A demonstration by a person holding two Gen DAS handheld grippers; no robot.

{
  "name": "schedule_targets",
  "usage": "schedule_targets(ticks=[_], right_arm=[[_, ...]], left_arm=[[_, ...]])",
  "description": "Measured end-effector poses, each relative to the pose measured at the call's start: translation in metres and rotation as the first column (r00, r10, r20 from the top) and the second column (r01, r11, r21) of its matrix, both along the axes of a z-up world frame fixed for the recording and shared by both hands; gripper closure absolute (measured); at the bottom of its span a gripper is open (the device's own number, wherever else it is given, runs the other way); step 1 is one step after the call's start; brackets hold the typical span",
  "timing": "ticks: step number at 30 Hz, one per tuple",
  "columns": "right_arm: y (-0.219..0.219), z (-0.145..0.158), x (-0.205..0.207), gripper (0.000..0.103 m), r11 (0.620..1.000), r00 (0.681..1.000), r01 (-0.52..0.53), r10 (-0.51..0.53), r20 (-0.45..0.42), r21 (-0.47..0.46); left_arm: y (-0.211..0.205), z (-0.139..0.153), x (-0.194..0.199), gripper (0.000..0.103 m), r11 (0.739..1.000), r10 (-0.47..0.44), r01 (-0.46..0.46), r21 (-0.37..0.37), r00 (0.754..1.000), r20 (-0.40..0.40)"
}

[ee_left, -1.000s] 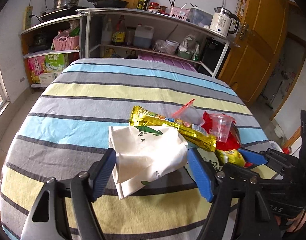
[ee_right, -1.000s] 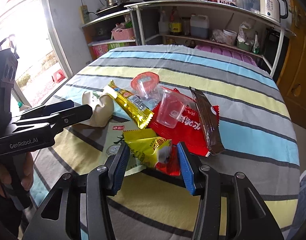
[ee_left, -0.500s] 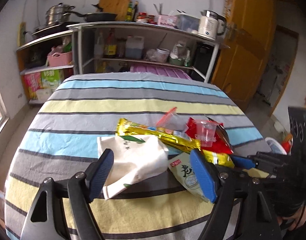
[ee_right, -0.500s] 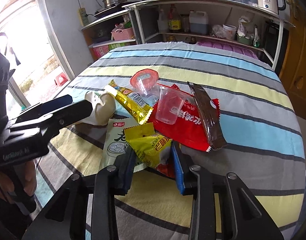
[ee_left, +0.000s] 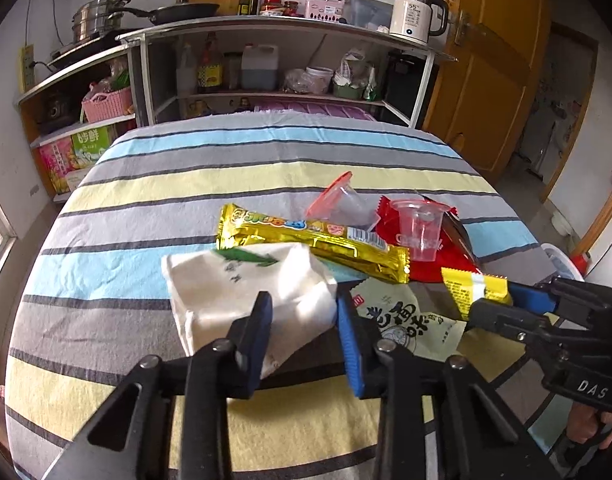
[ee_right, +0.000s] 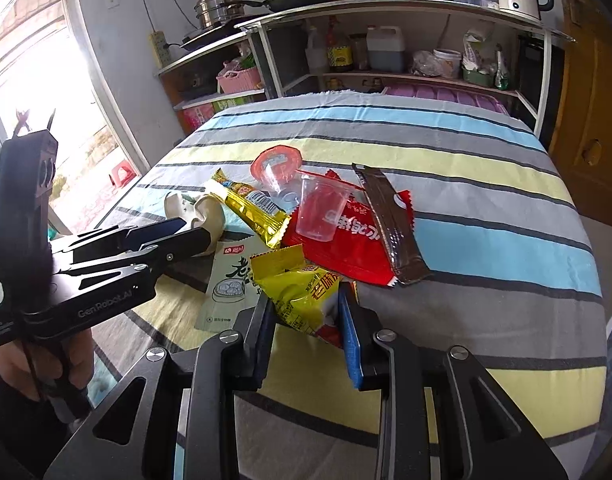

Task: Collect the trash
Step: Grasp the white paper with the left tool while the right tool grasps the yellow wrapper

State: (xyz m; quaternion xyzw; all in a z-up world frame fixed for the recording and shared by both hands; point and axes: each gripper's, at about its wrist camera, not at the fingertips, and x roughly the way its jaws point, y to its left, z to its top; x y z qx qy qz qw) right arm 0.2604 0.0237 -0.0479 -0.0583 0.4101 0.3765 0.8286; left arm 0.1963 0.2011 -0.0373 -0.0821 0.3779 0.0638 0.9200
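Both grippers narrowed since 1.0 s ago, each now gripping trash.
Left wrist: left gripper clamps the white bag (near corner) on the striped table. Right wrist: right gripper pinches the yellow wrapper, lying beside the red packet.

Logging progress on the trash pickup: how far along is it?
Nothing looks collected yet. In hand: the left gripper is closed on the white bag, the right gripper on the yellow wrapper. Left on the table: gold wrapper, red wrapper, clear cup, brown wrapper.
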Motion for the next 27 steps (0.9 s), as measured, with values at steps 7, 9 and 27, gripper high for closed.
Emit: schedule_targets(ticks=[7, 9, 27], right_arm=[[-0.021, 0.009, -0.006, 0.072, 0.999, 1.000, 0.027, -0.027, 0.008, 0.026], [-0.027, 0.013, -0.007, 0.073, 0.999, 0.999, 0.036, -0.037, 0.014, 0.038], [-0.084, 0.041, -0.028, 0.072, 0.990, 0.991, 0.113, -0.118, 0.056, 0.084]], left_arm=[[-0.004, 0.014, -0.018, 0.078, 0.999, -0.006, 0.008, -0.041, 0.998, 0.059], [-0.008, 0.020, -0.025, 0.081, 0.999, -0.014, 0.017, -0.041, 0.997, 0.080], [-0.057, 0.067, -0.041, 0.082, 0.993, -0.110, 0.115, -0.019, 0.979, 0.173]])
